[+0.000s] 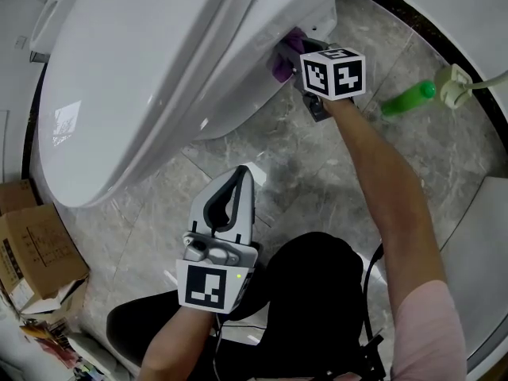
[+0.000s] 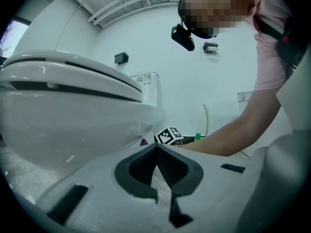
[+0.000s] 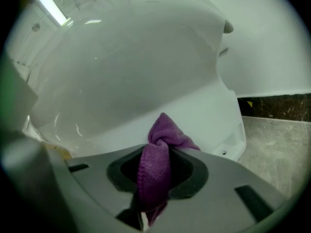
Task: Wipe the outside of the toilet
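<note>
The white toilet (image 1: 159, 70) fills the upper left of the head view, lid down. My right gripper (image 1: 295, 54) is shut on a purple cloth (image 1: 284, 60) and presses it against the bowl's outer side, low under the rim. In the right gripper view the cloth (image 3: 156, 164) bunches between the jaws against the white bowl (image 3: 126, 81). My left gripper (image 1: 240, 173) hangs over the floor in front of the bowl, jaws shut with nothing in them. The left gripper view has the toilet (image 2: 73, 110) at left and my right forearm (image 2: 228, 135) reaching in.
A green bottle (image 1: 407, 99) lies on the grey marble floor (image 1: 317, 181) right of the toilet, beside a white fitting with a hose (image 1: 460, 84). Cardboard boxes (image 1: 36, 248) stand at the lower left. My dark-trousered legs (image 1: 309, 284) are at the bottom.
</note>
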